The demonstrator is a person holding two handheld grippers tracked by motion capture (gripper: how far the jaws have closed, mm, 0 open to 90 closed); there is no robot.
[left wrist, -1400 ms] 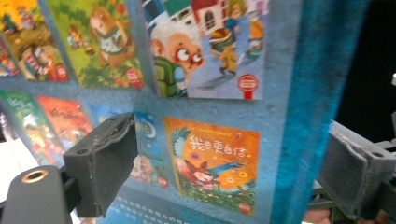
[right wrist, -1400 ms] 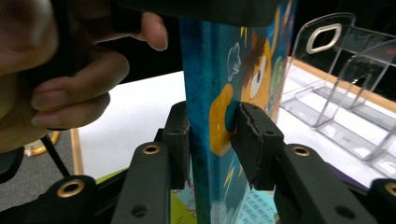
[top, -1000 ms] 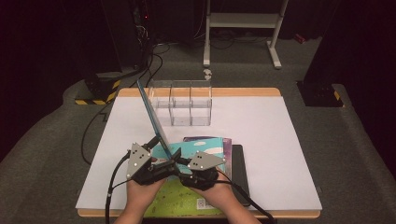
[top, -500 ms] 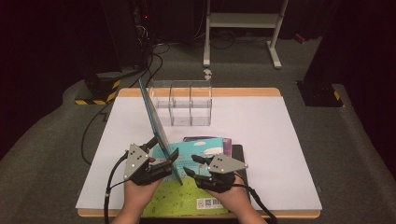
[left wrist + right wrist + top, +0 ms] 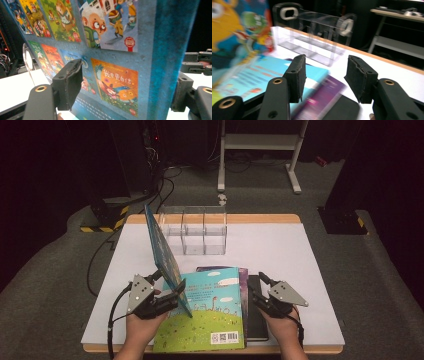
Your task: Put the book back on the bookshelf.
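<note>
Picture book (image 5: 162,254) with a teal cover stands nearly upright at the front left of the white surface (image 5: 300,270), leaning a little to the right, its lower edge resting on a second, flat book (image 5: 210,312). In the left gripper view the upright book's cover (image 5: 110,50) shows a grid of small cartoon covers. The left gripper (image 5: 167,301) has its jaws on either side of the book's lower edge; they have just been closing, and whether the pads press is unclear. The right gripper (image 5: 257,290) hovers at the right of the flat book, jaws spread and empty, having just opened further. Under the flat book lie a purple book (image 5: 243,275) and a black one (image 5: 257,320). A clear divided organizer (image 5: 195,230) stands at the far edge. Bare surface lies open to the right and left.
</note>
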